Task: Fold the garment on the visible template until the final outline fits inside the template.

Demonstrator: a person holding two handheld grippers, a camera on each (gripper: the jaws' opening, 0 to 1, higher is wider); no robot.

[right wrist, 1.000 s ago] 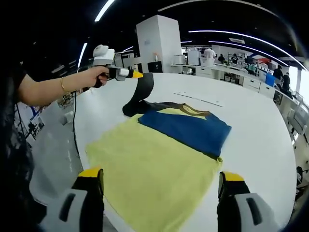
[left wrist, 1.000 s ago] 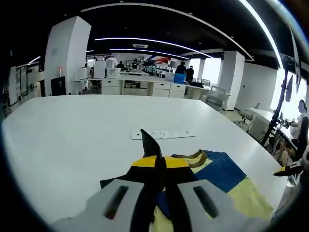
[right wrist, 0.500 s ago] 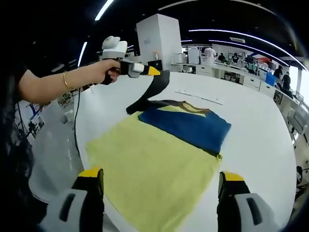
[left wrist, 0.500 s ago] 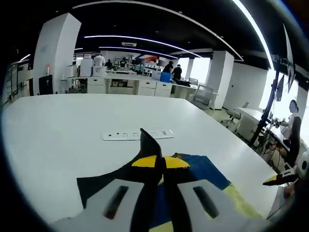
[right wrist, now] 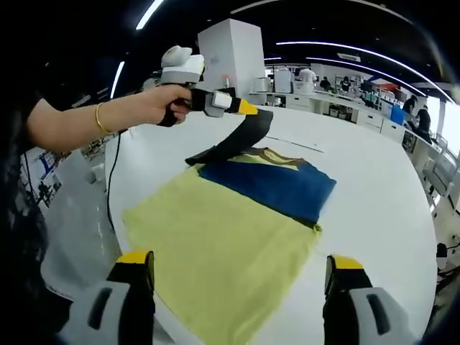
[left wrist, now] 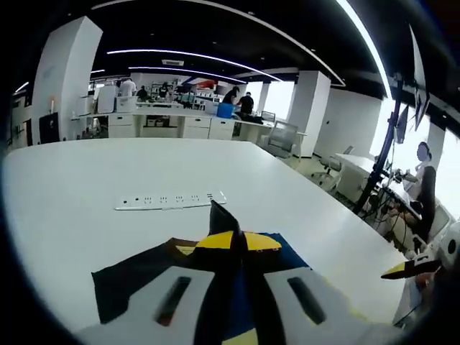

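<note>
A yellow and blue garment lies on the white table, its blue panel folded across the upper part. My left gripper, held by a person's hand, is shut on the garment's black sleeve and holds it lifted above the collar. In the left gripper view the same gripper pinches the black sleeve between its yellow-tipped jaws. My right gripper stands open near the yellow hem, nothing between its fingers. No template outline is discernible.
A white power strip lies on the table beyond the garment. The table edge runs close along the garment's left side. Desks, pillars and people stand far behind. The right gripper's yellow tip shows at the right.
My left gripper has carried the black sleeve rightward and up over the garment's collar. The right gripper has stayed open in place.
</note>
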